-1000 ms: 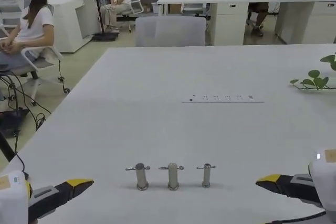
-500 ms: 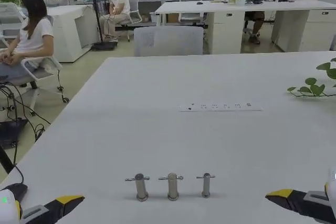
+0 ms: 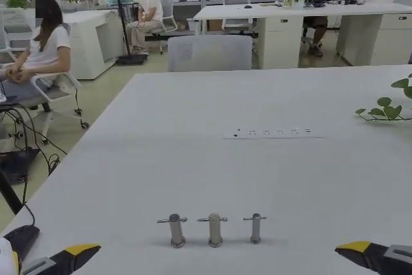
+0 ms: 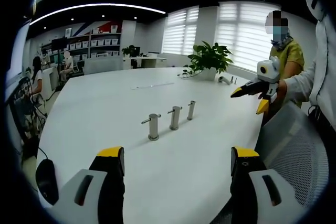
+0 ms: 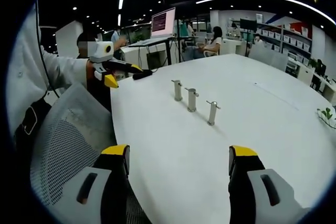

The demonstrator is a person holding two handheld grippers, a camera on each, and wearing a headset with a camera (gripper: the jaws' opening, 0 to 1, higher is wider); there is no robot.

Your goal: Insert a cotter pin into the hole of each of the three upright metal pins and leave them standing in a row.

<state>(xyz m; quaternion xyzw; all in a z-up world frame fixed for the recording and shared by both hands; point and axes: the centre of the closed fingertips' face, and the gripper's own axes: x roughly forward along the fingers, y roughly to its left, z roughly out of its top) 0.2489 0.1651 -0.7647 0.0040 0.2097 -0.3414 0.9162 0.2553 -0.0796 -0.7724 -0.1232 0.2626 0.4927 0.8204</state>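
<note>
Change vs. 1 s back: both tools sit further out from the work. In the head view the left tool [image 3: 80, 251] is at the lower-left corner and the right tool [image 3: 354, 249] at the lower-right.

The row is undisturbed. Three metal pins [image 3: 215, 231] stand upright at lower centre of the tabletop [image 3: 257, 172], each with a cotter pin [image 3: 212, 219] crosswise near its top.

Judgement: task looks complete, hands retreating.

Both tools released, jaws spread wide and empty, aimed inward and low over the near edge.

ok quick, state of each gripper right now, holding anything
left gripper: open, holding nothing
right gripper: open, holding nothing
</note>
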